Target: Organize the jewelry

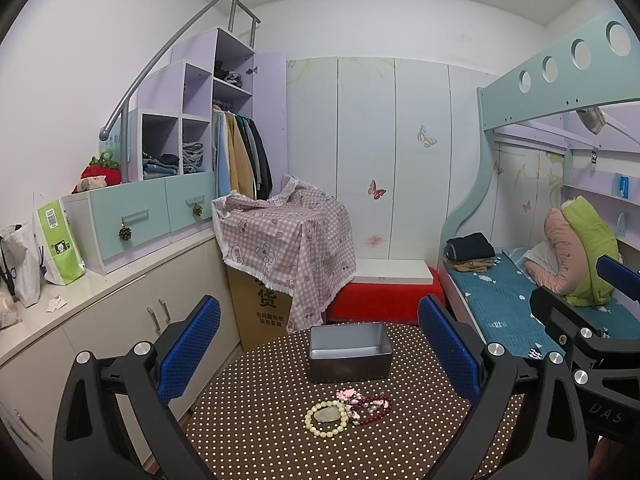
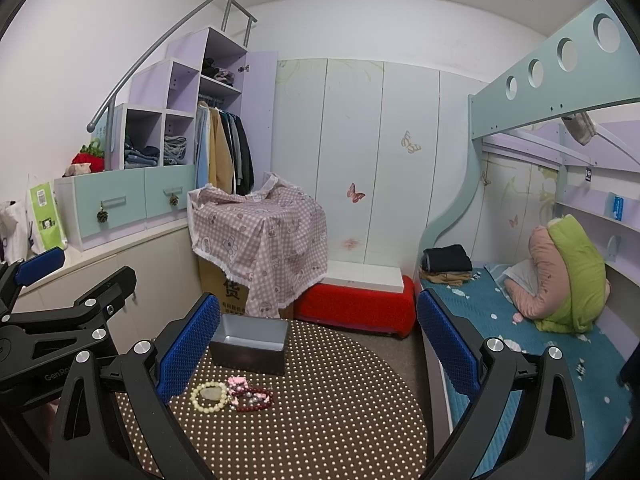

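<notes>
Landmark: open grey tin box [image 1: 350, 354], standing empty on the round polka-dot table [image 1: 256, 432].
Jewelry: a small heap just on the near side of the tin box, not touching it; none lies inside yet.
Heap, left part: cream bead bracelet [image 1: 327, 418] ringing a pale stone pendant [image 1: 327, 415].
Heap, right part: dark red bead bracelet [image 1: 372, 407], touching the cream one; a pink flower piece [image 1: 347, 394] sits at the edge nearest the tin box.
Long axis: the heap runs side to side, parallel to the near wall of the tin box.
Left gripper [image 1: 320, 354]: fingers spread wide, holding nothing, raised above the table; the heap lies straight ahead and below, centred between the fingers.
Right gripper [image 2: 320, 354]: fingers likewise spread and empty; the heap [image 2: 232, 394] lies ahead but off toward its left finger.
Nearer hand: judged the left, being already in line with the heap.
Likely step: descend on the cream bracelet, then carry it forward to the tin box.
</notes>
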Demonstrator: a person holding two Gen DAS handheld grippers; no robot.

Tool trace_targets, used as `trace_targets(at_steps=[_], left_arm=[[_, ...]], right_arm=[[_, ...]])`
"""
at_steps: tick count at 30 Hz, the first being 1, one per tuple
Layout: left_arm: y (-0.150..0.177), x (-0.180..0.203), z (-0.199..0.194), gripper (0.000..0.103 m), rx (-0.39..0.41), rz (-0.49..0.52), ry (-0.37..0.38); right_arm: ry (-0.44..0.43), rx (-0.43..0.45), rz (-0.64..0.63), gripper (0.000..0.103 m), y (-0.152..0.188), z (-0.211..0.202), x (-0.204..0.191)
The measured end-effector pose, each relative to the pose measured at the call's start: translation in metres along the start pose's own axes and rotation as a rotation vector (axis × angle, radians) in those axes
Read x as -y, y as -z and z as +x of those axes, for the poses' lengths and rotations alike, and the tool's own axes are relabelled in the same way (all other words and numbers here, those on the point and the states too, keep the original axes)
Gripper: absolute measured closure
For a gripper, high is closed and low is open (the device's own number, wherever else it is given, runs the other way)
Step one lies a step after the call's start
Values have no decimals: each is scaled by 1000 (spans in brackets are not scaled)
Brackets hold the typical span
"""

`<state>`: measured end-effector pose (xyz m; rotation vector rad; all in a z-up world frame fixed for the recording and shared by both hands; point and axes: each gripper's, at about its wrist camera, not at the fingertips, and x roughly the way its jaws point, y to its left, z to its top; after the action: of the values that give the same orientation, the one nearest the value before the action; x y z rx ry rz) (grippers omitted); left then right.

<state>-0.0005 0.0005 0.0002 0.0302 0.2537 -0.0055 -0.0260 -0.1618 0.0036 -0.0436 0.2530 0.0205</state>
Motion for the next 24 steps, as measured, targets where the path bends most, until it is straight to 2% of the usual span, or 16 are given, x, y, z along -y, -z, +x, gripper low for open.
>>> trace_targets(at_steps=[24], left_arm=[[5,2,3,7,-5,1,0]], right_arm=[[1,-2,1,7,0,1,1]])
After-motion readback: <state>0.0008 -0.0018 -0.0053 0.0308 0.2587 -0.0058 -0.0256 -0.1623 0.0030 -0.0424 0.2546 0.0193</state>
